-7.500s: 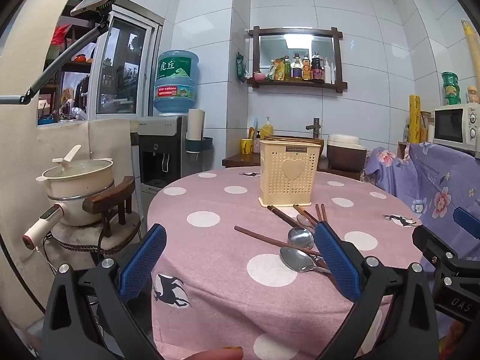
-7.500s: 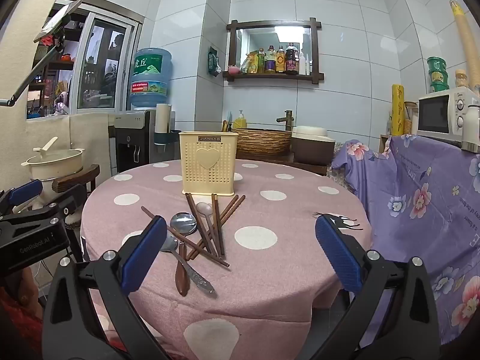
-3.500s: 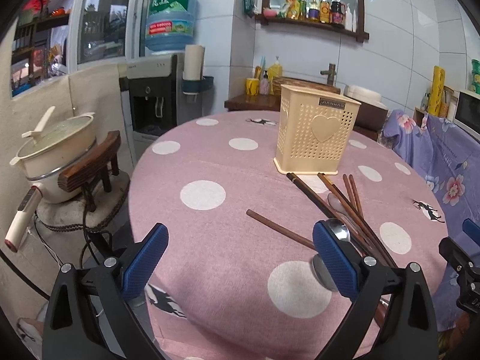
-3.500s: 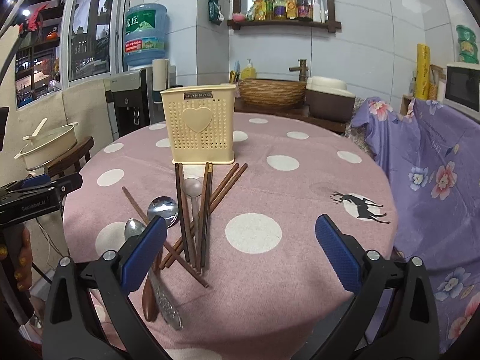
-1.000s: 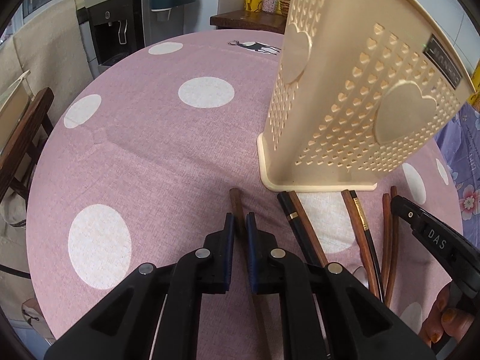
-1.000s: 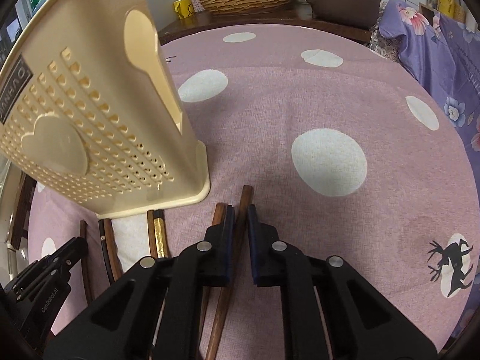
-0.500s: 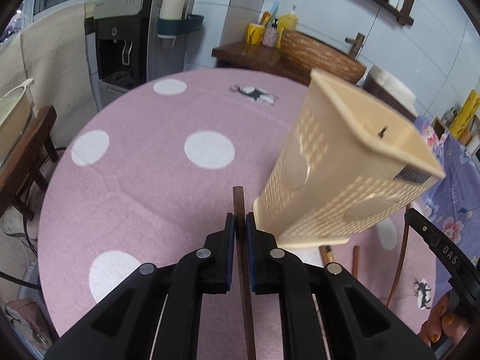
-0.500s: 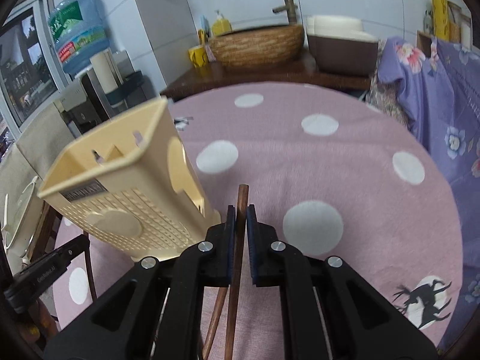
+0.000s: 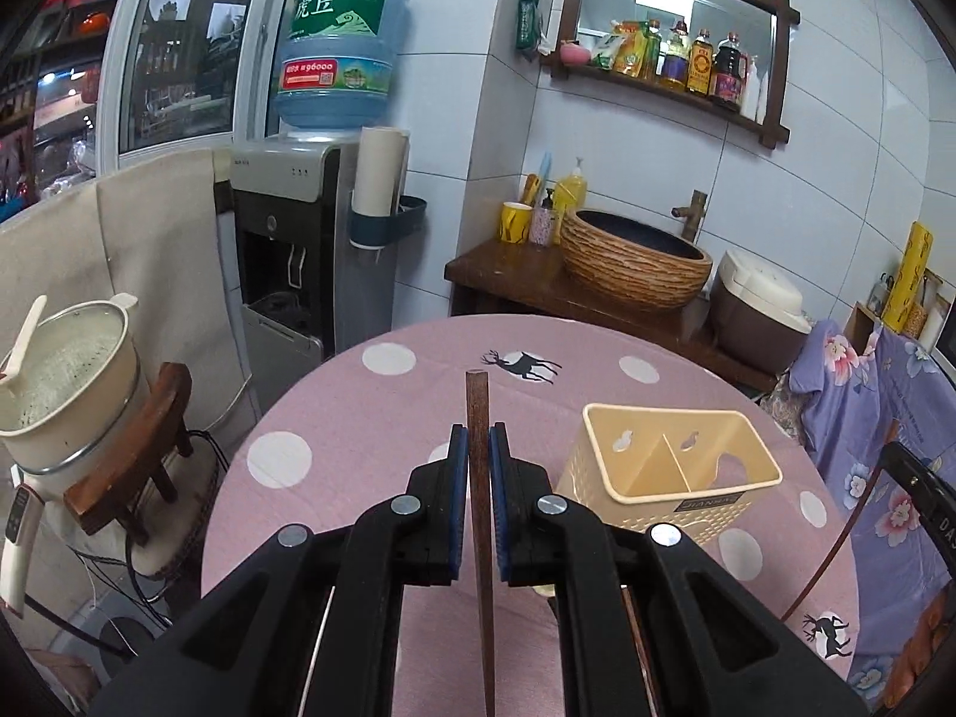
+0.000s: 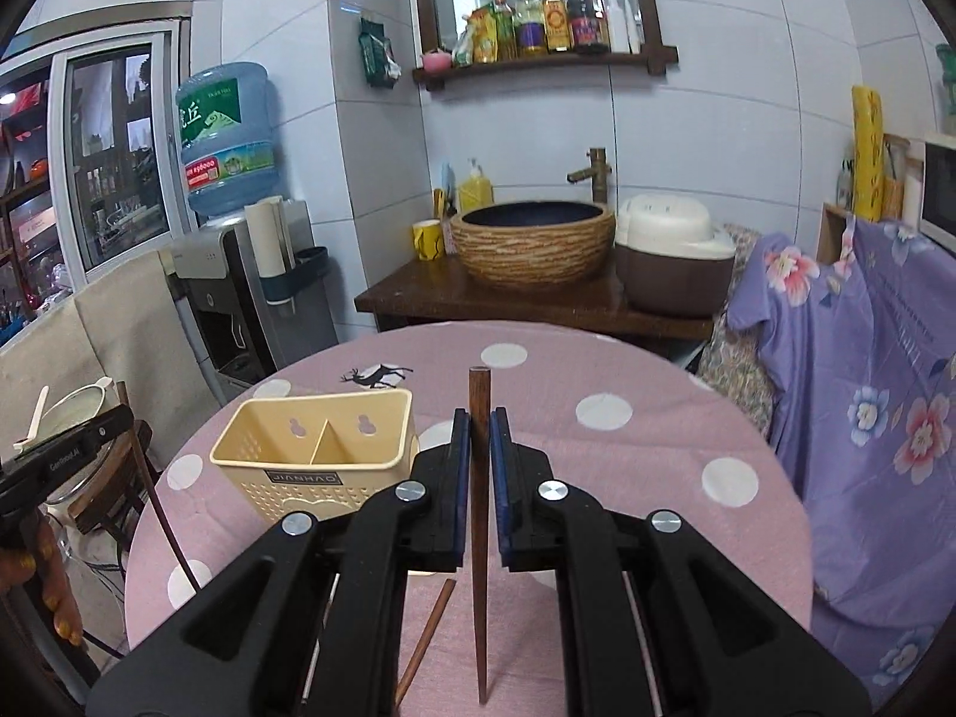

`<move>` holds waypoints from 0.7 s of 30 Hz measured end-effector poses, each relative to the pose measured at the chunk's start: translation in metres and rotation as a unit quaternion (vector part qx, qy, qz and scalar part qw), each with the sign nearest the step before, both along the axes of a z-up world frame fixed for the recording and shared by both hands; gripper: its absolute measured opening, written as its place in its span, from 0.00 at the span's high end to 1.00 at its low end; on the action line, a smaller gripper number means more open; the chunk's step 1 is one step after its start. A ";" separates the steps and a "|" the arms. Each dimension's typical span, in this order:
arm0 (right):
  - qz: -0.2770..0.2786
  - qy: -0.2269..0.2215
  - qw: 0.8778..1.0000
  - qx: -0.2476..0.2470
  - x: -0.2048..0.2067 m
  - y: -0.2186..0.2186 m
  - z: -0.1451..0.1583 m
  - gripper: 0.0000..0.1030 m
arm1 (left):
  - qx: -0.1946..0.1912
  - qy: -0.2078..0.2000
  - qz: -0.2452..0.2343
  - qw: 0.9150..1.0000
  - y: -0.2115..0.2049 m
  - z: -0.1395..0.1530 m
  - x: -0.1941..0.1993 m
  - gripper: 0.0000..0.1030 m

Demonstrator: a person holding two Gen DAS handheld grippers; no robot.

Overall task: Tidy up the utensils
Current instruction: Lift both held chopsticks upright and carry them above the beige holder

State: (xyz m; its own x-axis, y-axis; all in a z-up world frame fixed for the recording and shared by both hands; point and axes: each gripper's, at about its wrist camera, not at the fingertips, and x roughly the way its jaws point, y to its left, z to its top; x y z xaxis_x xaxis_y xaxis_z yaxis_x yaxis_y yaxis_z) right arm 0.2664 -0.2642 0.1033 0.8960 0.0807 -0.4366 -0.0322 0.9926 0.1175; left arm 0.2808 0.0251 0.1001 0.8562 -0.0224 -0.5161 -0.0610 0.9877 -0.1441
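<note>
My left gripper (image 9: 477, 445) is shut on a dark wooden chopstick (image 9: 478, 418) held upright, high above the table and left of the cream two-compartment utensil holder (image 9: 669, 466). My right gripper (image 10: 478, 430) is shut on another wooden chopstick (image 10: 479, 394), also upright, high above the table and right of the holder (image 10: 316, 454). Both holder compartments look empty. One more chopstick (image 10: 427, 627) lies on the tablecloth below the right gripper. Each gripper with its chopstick shows at the edge of the other's view.
The round table has a pink polka-dot cloth (image 9: 334, 418). A pot (image 9: 54, 376) on a wooden stool stands to the left. A water dispenser (image 9: 299, 239), a basin counter (image 10: 532, 251) and a purple floral cover (image 10: 866, 388) surround the table.
Both grippers have risen well above the table with their chopsticks. The holder, seen from the side before, is now seen from above with its compartments open to view.
</note>
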 end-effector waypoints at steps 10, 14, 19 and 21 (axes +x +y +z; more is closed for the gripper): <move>-0.005 -0.013 1.000 0.002 0.002 -0.011 0.019 0.93 | 0.012 -0.031 0.021 0.999 0.010 0.027 -0.005 0.92; -0.003 -0.025 1.000 0.002 0.007 -0.013 0.042 0.93 | 0.014 -0.048 0.023 0.998 0.013 0.049 -0.002 0.92; 0.011 -0.058 0.998 0.017 0.015 -0.010 0.094 0.93 | 0.011 -0.077 0.010 0.997 0.008 0.099 0.003 0.92; 0.017 -0.079 0.997 0.022 0.015 -0.005 0.121 0.93 | 0.006 -0.094 0.002 0.996 0.003 0.125 0.003 0.92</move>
